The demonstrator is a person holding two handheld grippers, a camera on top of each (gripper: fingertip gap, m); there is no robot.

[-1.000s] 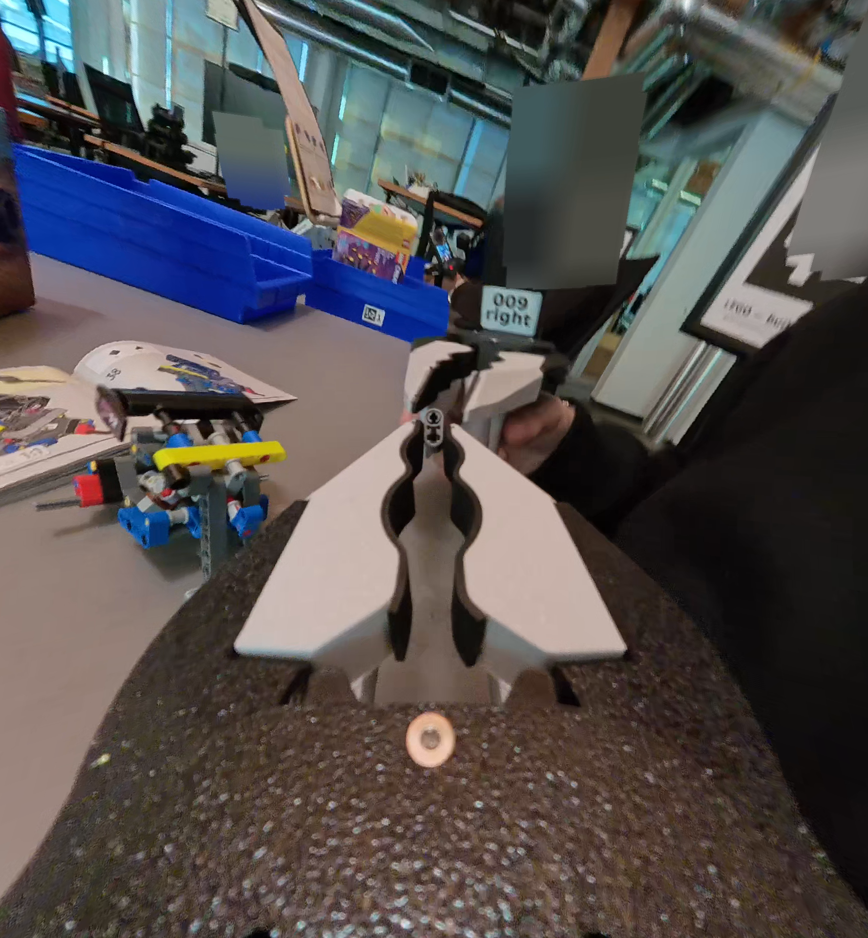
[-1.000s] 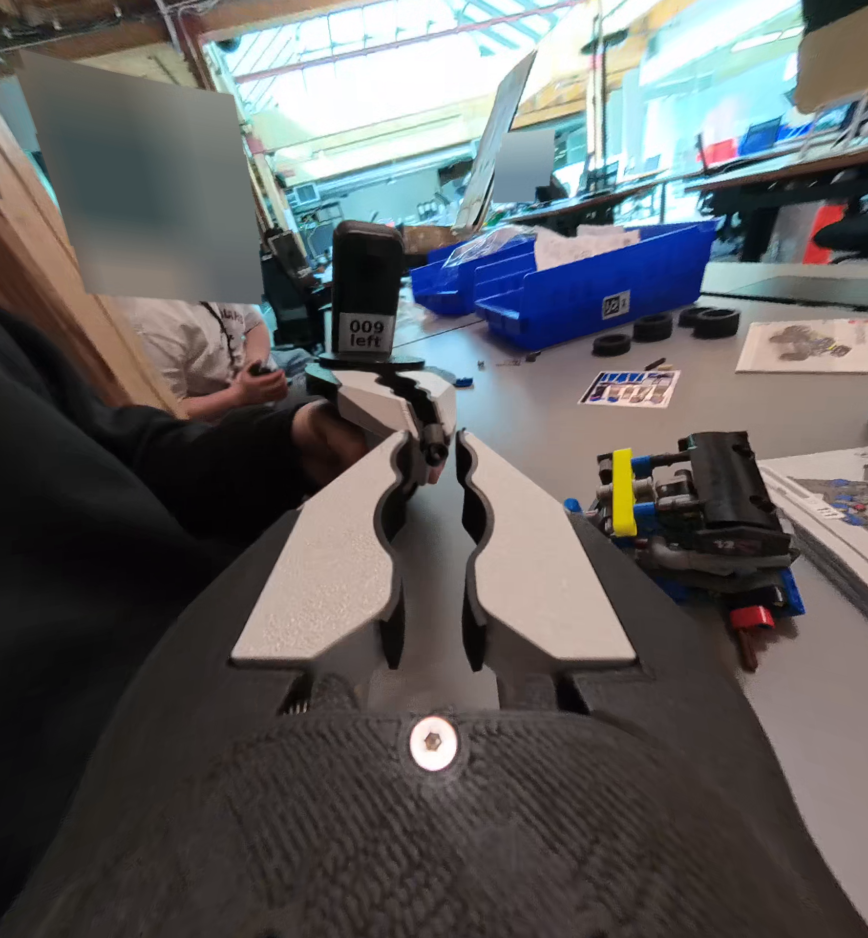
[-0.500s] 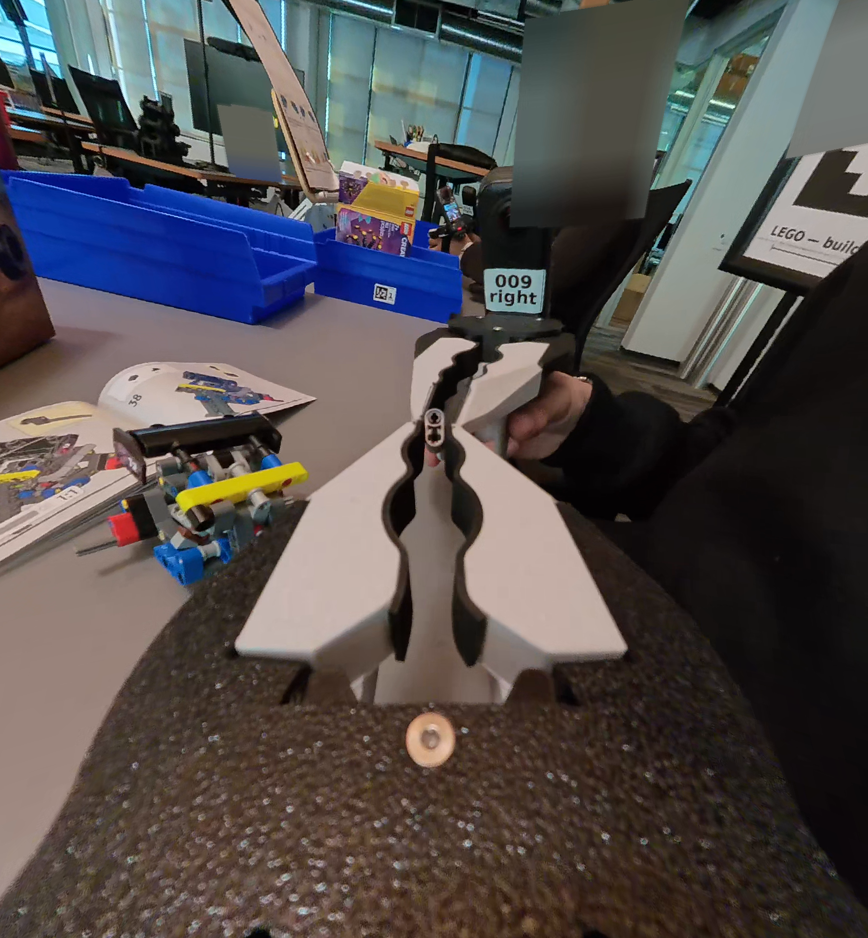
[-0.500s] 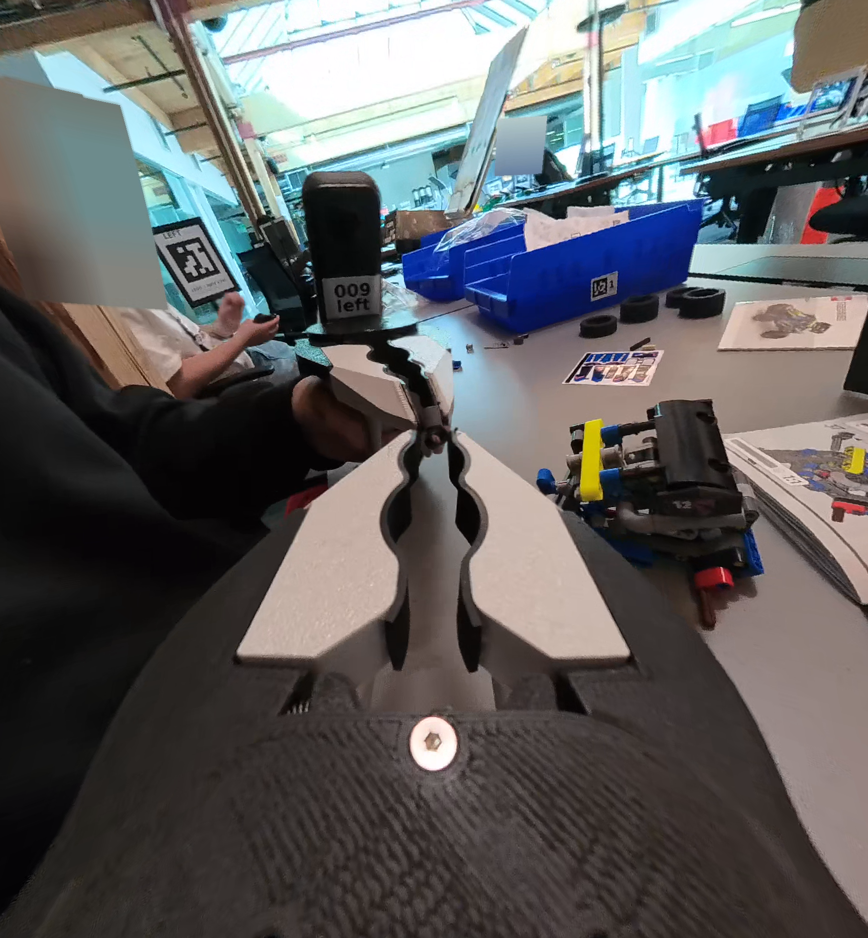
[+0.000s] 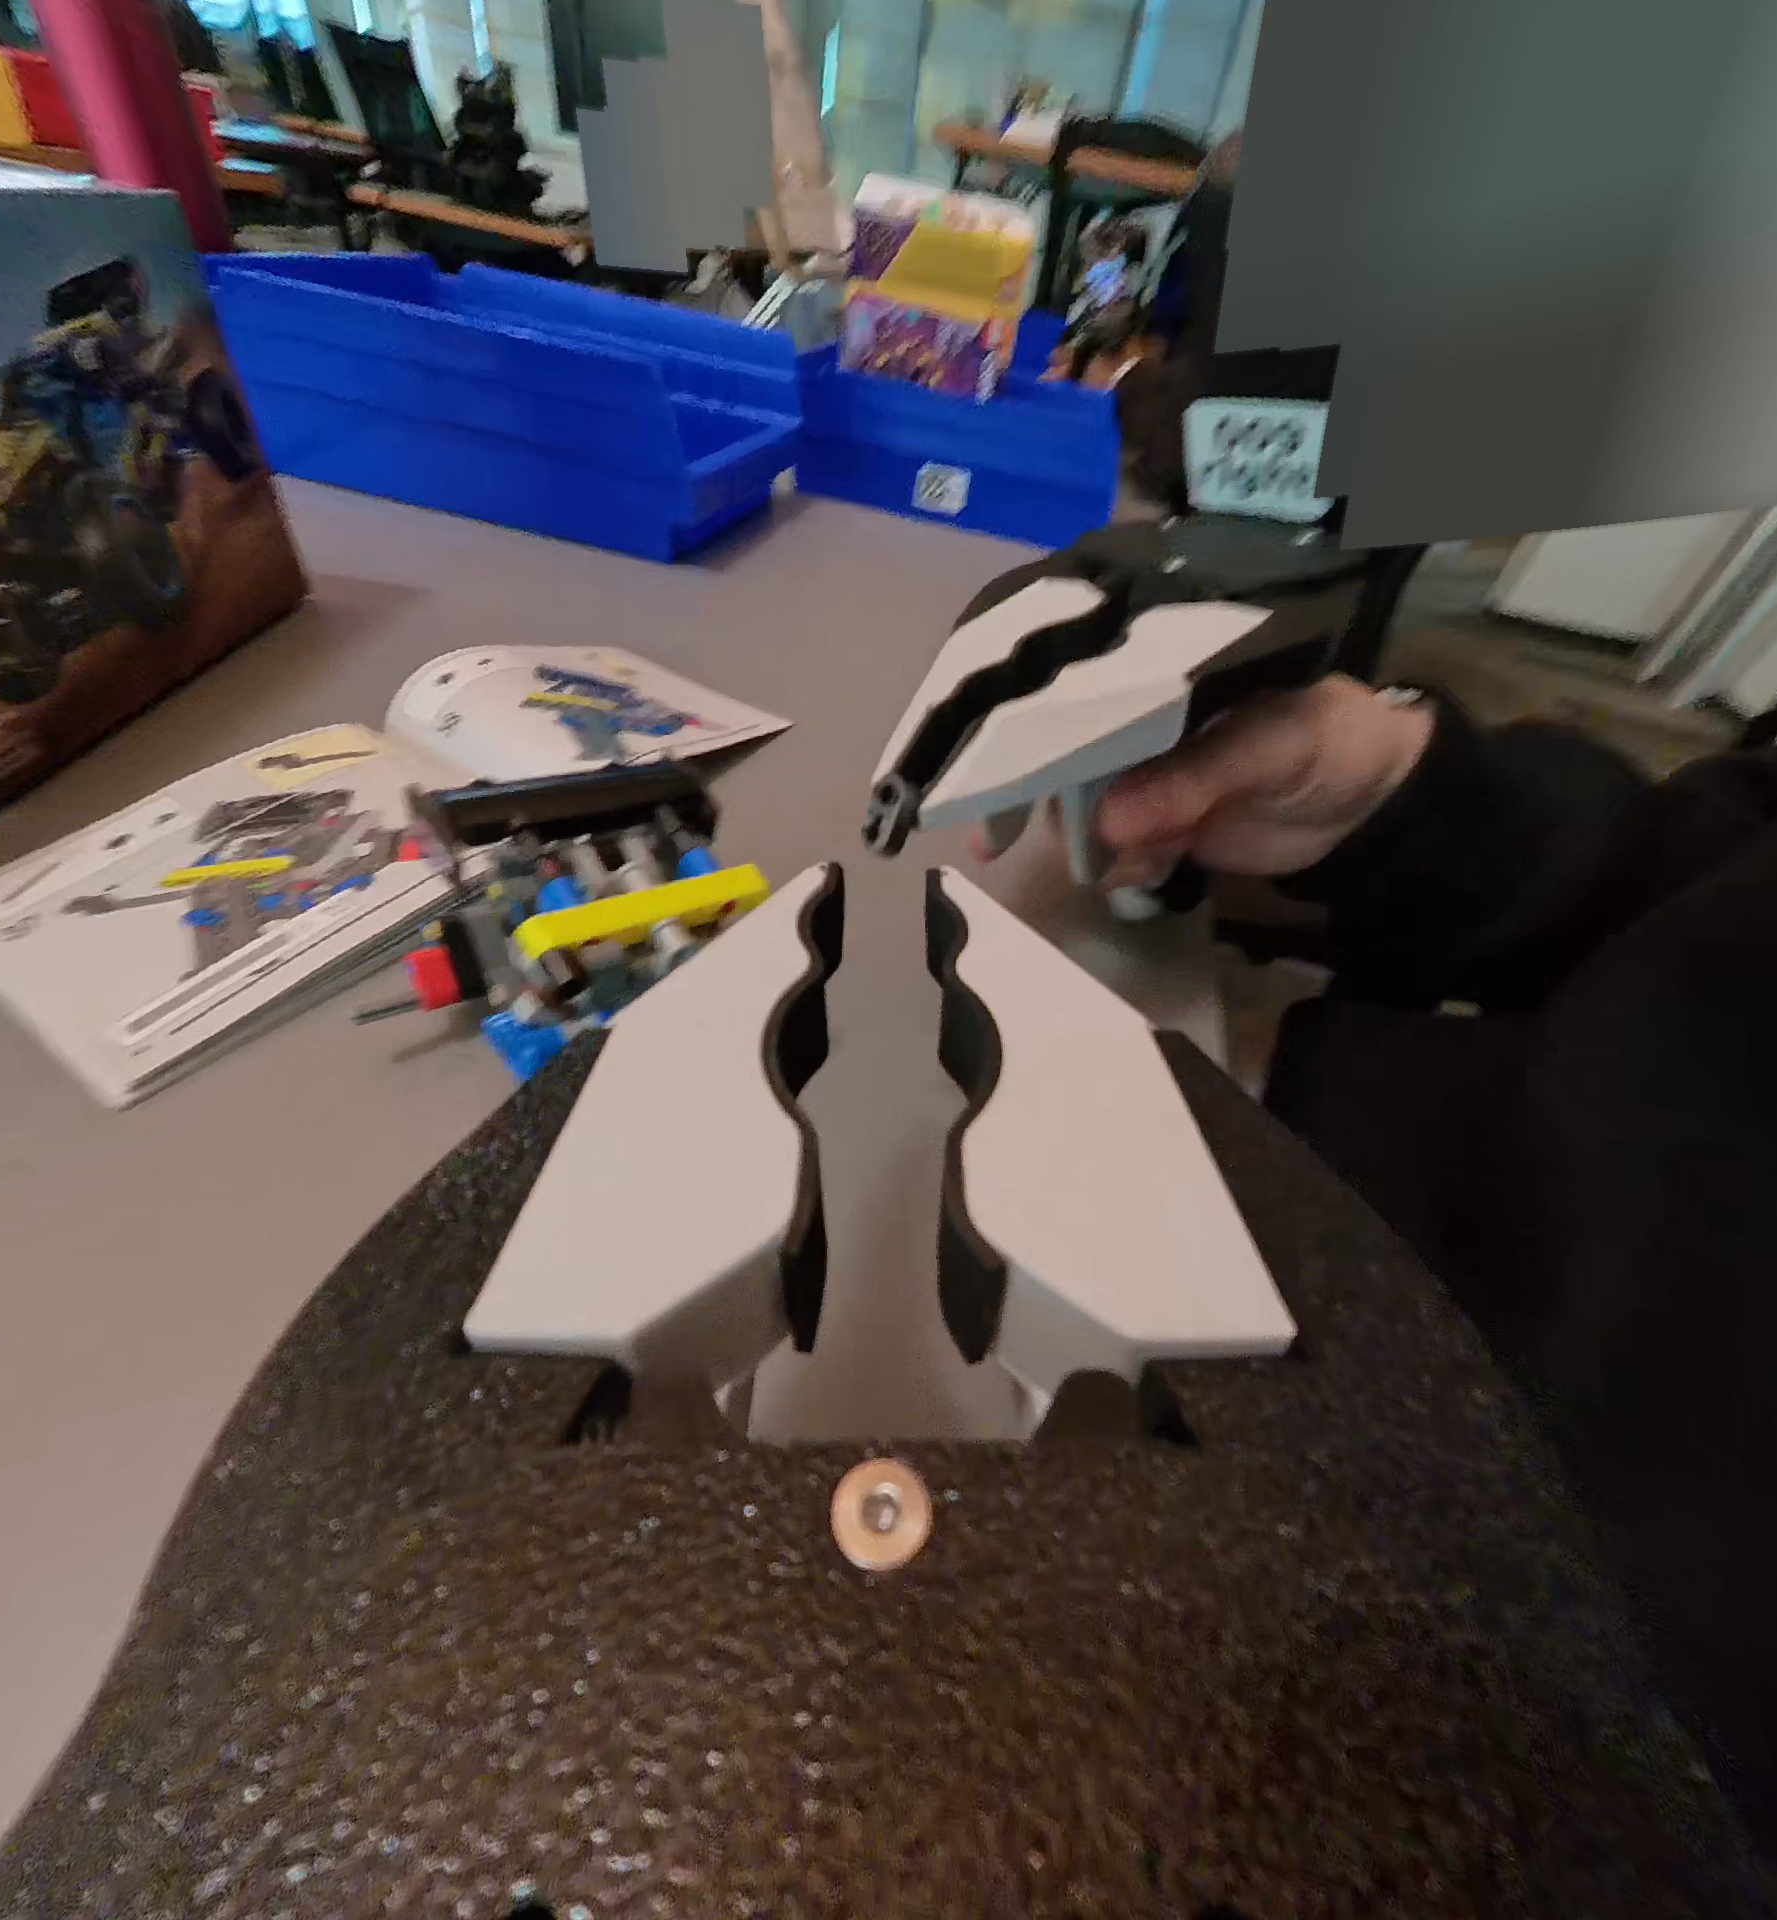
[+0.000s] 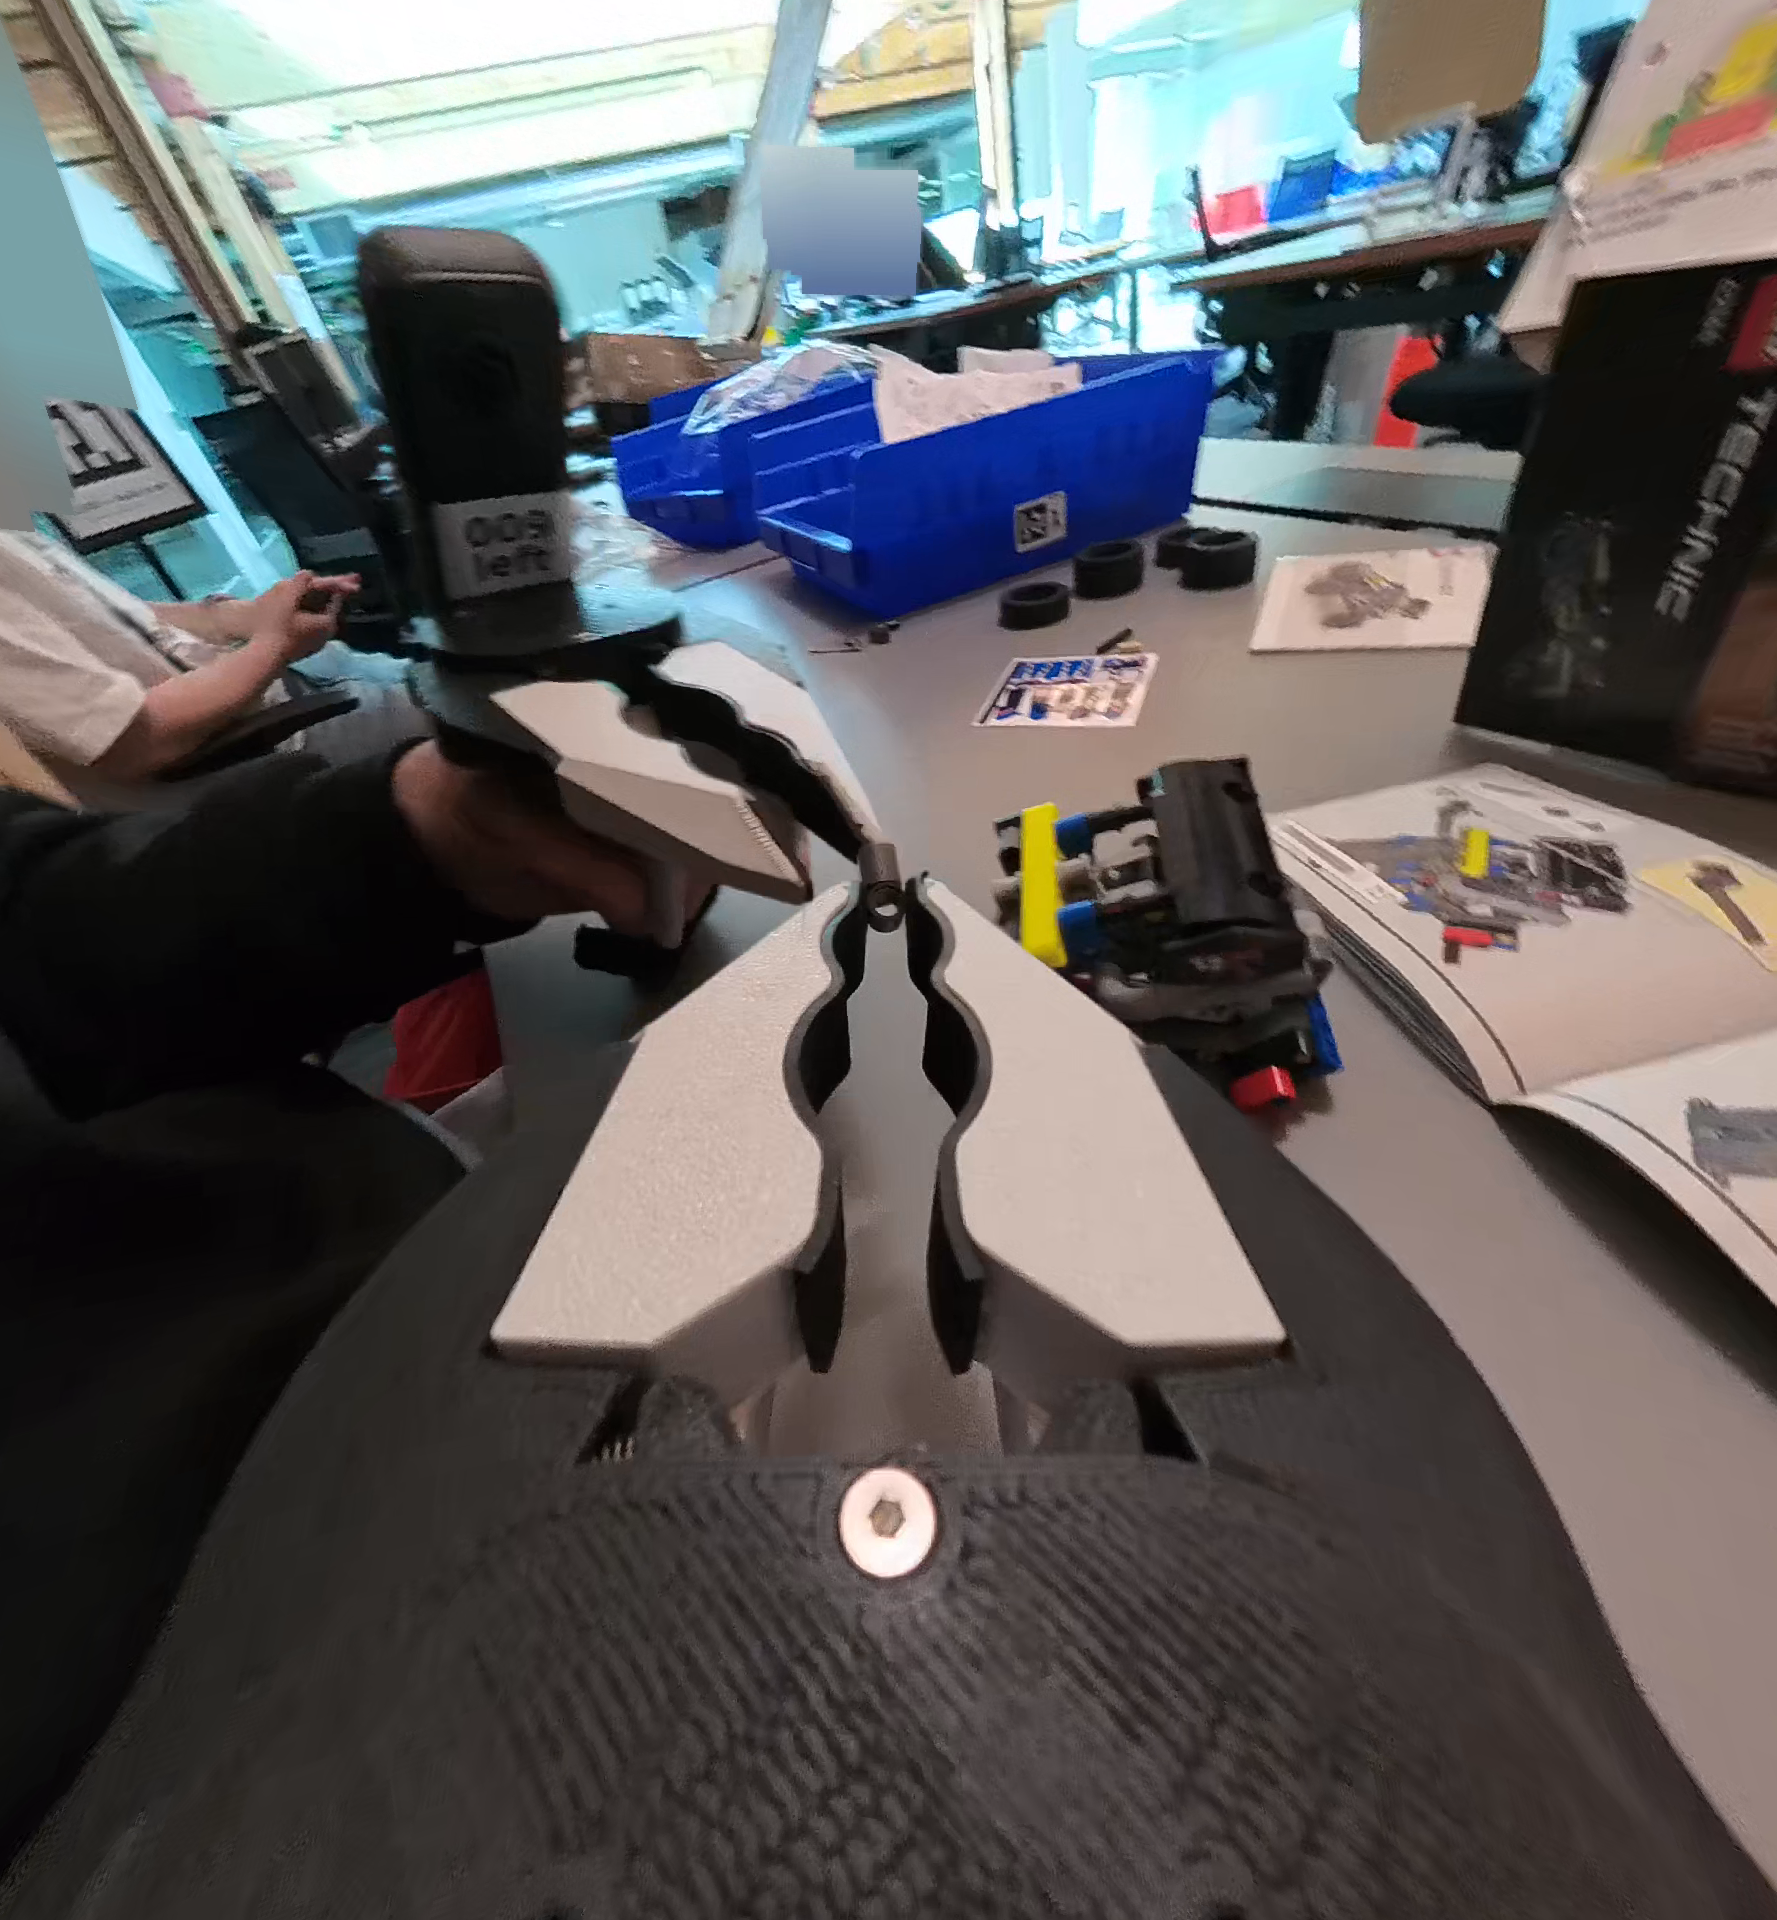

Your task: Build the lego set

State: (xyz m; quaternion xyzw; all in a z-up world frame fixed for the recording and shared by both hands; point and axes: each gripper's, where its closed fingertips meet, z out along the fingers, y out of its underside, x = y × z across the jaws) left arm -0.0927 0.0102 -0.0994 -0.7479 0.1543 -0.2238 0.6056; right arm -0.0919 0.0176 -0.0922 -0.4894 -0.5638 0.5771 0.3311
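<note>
My right gripper (image 6: 884, 896) is shut on a small dark grey connector piece (image 6: 882, 883), pinched at the very fingertips above the grey table. In the left wrist view the same gripper (image 5: 889, 821) shows at upper right, a hand on its handle, with the piece (image 5: 889, 808) at its tips. My left gripper (image 5: 882, 894) is open and empty, its tips just below that piece. It shows in the right wrist view (image 6: 827, 842) just left of the piece. A partly built toy brick assembly (image 5: 593, 894) with a yellow beam lies on the table (image 6: 1164, 914).
An open instruction booklet (image 5: 240, 883) lies by the assembly (image 6: 1590, 935). Blue bins (image 5: 510, 395) (image 6: 967, 488) stand at the back. A toy box (image 5: 63, 436) (image 6: 1673, 520) stands upright. Black tyres (image 6: 1102, 566) and a sticker sheet (image 6: 1066, 688) lie farther off. A seated person is at far left. My two grippers' fingertips are within a few centimetres of each other.
My left gripper held the small grey piece, then opened and let it go. My right gripper closed on it and now carries it; the two grippers have drawn slightly apart.
</note>
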